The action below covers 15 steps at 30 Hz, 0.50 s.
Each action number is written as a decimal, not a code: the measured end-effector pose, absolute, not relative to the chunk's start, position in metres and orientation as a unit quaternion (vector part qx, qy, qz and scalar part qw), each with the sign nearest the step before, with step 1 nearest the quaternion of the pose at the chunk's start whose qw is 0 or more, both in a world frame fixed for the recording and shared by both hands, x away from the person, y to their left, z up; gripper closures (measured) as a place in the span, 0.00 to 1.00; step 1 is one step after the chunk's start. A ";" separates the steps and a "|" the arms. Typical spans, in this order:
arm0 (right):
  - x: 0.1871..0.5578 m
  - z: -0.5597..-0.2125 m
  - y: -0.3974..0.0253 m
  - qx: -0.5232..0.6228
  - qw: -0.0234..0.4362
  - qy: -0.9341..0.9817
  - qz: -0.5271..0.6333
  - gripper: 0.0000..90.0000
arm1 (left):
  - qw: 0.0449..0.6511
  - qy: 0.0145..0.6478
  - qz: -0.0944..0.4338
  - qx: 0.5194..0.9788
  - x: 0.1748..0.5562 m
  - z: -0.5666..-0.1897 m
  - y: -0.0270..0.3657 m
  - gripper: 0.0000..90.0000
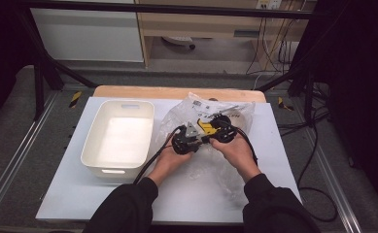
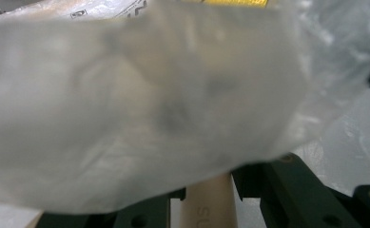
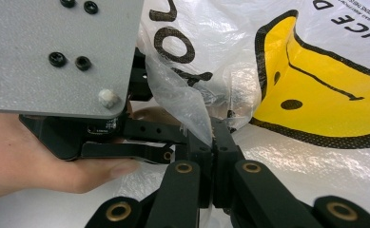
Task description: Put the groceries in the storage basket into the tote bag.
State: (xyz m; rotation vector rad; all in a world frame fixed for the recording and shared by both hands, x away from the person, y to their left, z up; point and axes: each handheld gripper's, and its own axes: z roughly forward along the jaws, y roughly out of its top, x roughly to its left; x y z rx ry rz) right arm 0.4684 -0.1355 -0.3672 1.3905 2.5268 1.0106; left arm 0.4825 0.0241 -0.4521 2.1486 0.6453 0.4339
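Plastic bag (image 1: 211,121) lay crumpled at table centre, right of the white bin (image 1: 120,136) | right gripper (image 3: 212,137) clenched on a fold of its film | left gripper (image 1: 186,141) — touching, just left — grip hidden behind film, cannot tell | bag mouth lay between them.

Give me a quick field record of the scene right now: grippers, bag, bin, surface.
left hand-held gripper: at the clear plastic bag's near edge; film covers its jaws, a pale rod-like piece between them; state unclear
right hand-held gripper: jaws shut, pinching a fold of the bag film
bag: crumpled, yellow smiley print, lying right of the bin
white plastic bin: empty, apart from the bag
table: white top
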 end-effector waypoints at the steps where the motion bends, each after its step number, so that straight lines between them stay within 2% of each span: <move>1: 0.468 -0.367 -0.135 0.455 0.042 0.826 0.330 1.00 | 0.415 0.258 0.172 0.855 0.483 -0.452 0.024 0.78; 15: 0.469 -0.373 -0.137 0.458 0.041 0.826 0.326 1.00 | 0.410 0.265 0.165 0.857 0.483 -0.456 0.023 0.78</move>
